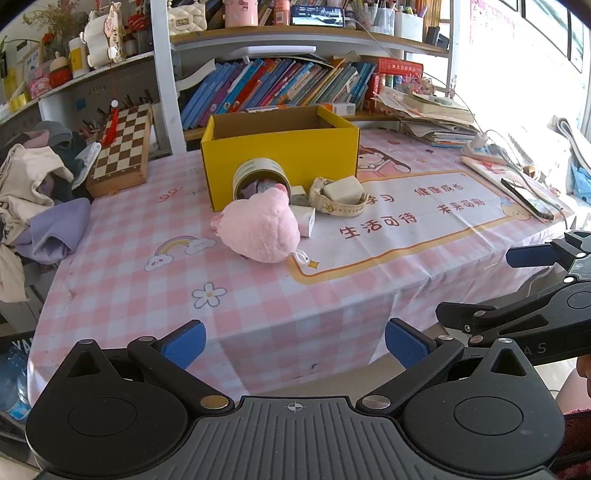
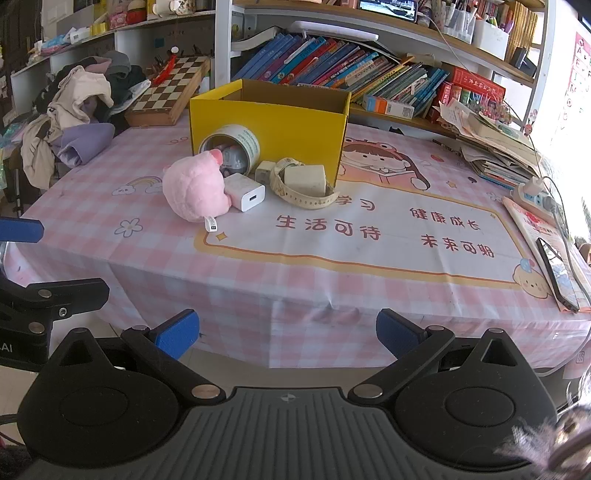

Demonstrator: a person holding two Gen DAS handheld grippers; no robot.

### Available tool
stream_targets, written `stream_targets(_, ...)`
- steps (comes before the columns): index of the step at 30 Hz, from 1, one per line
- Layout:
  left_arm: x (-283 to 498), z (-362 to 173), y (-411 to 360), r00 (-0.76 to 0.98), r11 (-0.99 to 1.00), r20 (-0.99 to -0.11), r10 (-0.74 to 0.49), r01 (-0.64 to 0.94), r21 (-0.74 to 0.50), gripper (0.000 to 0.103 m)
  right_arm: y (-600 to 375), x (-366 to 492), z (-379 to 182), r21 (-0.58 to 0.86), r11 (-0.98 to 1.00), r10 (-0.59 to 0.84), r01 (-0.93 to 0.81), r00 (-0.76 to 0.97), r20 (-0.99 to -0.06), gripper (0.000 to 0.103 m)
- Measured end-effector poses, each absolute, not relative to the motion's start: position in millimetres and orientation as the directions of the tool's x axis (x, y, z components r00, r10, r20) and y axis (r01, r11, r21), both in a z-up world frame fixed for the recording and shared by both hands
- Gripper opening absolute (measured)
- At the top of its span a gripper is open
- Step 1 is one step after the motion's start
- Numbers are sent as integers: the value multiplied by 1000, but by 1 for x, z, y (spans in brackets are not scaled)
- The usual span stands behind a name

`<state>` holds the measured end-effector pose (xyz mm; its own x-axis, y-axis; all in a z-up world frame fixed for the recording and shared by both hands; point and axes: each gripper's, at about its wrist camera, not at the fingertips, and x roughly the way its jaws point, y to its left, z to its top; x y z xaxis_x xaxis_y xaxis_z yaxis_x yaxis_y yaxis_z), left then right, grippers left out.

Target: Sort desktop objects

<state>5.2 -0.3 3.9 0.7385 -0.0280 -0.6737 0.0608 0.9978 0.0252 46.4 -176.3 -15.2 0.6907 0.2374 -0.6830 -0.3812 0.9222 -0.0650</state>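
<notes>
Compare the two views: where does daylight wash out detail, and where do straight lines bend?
Left wrist view: window glare bleaches the upper right corner, and the shelf bows near the top. Right wrist view: the right edge burns out white, and the tablecloth edge curves.

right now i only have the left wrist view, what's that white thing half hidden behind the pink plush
observer: a white charger block lying flat against the pink plush, with its usb port facing the near table edge.
operator: anything between it and the tin
observer: a smaller white plug stands upright there, beside the mouth of the tin, which lies on its side.
operator: i only see one finger of the right gripper, is it free
observer: yes, the right gripper is open and empty, held short of the table edge.
</notes>
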Motion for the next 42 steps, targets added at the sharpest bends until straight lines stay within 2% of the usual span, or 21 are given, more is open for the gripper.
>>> stream_targets(42,10,0,3,733,998,-679,-36,66,18,103,-172,51,-18,-73,919,231,-388,679,-697,103)
